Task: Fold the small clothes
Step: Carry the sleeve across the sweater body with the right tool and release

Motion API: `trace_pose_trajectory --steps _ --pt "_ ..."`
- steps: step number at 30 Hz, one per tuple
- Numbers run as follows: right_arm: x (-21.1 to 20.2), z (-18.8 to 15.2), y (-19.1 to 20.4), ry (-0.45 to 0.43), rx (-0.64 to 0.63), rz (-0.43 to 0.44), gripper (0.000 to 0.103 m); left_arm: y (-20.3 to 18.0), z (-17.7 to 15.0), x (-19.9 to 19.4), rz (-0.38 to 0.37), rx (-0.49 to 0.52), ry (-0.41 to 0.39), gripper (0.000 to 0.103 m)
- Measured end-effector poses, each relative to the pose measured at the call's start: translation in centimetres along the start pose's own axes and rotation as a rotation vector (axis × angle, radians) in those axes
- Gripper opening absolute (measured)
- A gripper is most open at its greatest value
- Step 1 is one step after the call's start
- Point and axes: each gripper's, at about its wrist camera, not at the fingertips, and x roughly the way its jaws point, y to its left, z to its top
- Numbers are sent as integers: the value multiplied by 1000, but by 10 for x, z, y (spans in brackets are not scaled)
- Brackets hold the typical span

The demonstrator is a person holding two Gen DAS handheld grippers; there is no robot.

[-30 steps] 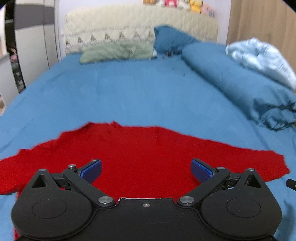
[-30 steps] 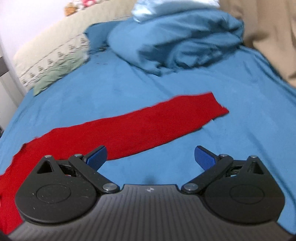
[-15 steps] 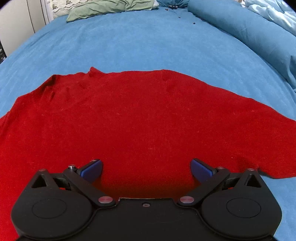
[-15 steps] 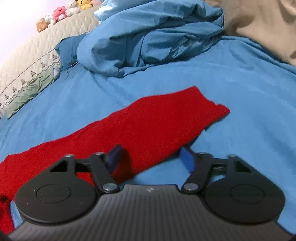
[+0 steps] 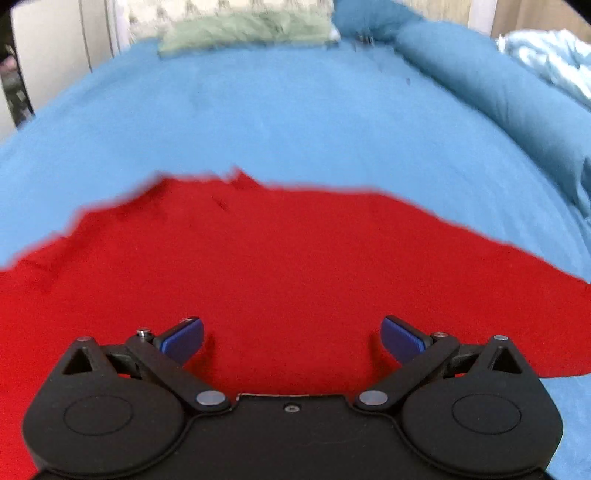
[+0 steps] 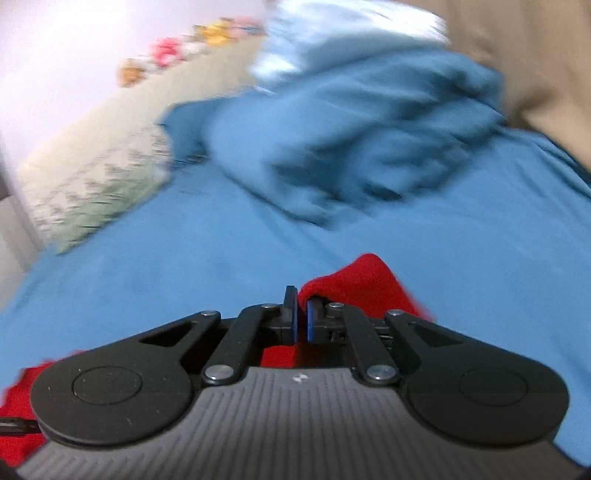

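A red garment lies spread flat on the blue bed sheet. In the left wrist view my left gripper hangs low over the garment's middle, open, its blue pads wide apart with only cloth beneath them. In the right wrist view my right gripper is shut on the red garment; its end bunches up past the blue pads and is lifted off the sheet. More red cloth shows at the lower left of that view.
A rumpled blue duvet with a pale blue blanket fills the right of the bed. A green pillow and cream headboard with soft toys stand at the far end. A beige curtain hangs at the right.
My right gripper closed on the end of the red garment and lifted it, swinging left. My left gripper sank closer to the garment's middle and stayed open.
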Motion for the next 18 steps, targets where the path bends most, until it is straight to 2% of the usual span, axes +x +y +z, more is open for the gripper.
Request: trace_pose_trajectory --steps 2,4,6,8,11,13,16,18 --pt "-10 17 49 -17 -47 112 20 18 2 -24 22 7 -50 103" --pt "-18 26 102 -27 -86 236 20 40 1 -44 -4 -5 -70 103" --pt "-20 24 162 -13 -123 363 20 67 -3 -60 -28 -31 -82 103" --pt "-14 10 216 28 -149 478 20 94 -11 -71 -15 -49 -94 103" --pt "8 -42 291 129 -244 586 20 127 -29 -80 32 -59 -93 103" --pt "29 -94 328 221 -316 617 20 146 -41 -78 67 -61 -73 103" --pt "50 -168 355 322 -424 600 20 171 -63 -73 66 -65 -60 103" --pt "56 -203 357 365 -445 604 20 183 -73 -73 40 -87 -65 103"
